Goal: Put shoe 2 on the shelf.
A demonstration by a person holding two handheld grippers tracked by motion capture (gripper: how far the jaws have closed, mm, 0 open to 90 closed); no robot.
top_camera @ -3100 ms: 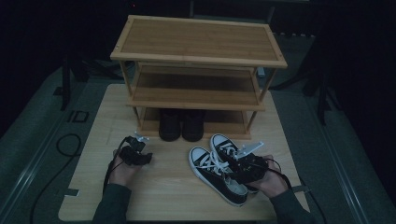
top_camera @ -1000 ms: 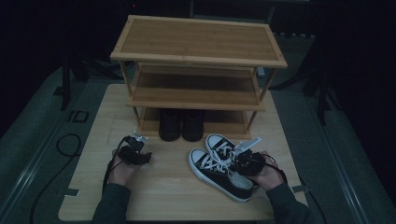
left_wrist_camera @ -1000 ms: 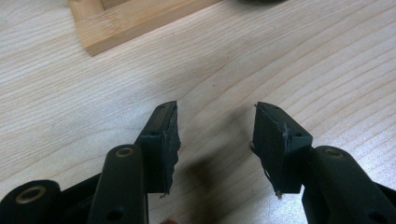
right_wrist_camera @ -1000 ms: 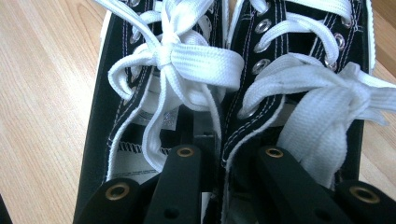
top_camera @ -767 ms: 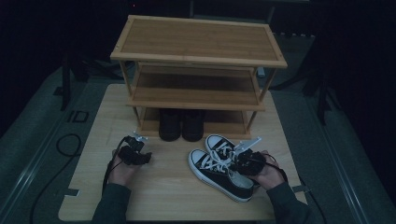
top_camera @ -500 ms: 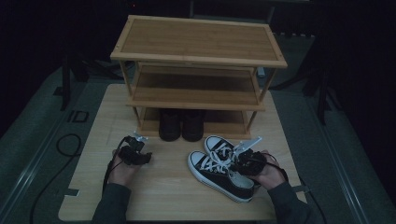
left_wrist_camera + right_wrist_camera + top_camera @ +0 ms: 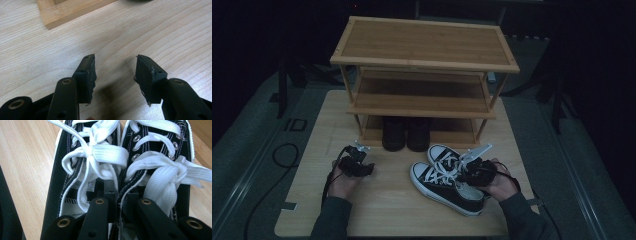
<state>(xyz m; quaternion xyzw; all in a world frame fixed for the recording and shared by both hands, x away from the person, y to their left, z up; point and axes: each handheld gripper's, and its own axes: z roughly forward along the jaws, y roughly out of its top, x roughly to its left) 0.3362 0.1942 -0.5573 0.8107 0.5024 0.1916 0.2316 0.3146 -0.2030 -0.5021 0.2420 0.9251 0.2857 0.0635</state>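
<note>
Sneakers (image 7: 120, 170) sit side by side, their inner walls pinched together between the right gripper (image 7: 120, 195) jaws.

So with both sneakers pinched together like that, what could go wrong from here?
1. The right gripper clamps only the two inner collar edges of the sneakers; that thin fabric could slip, dropping one shoe in a lift.
2. The loose white laces lie right by the jaws and may snag.
3. The black boots already fill part of the rack's bottom shelf, so sliding the pair in could bump them.
</note>
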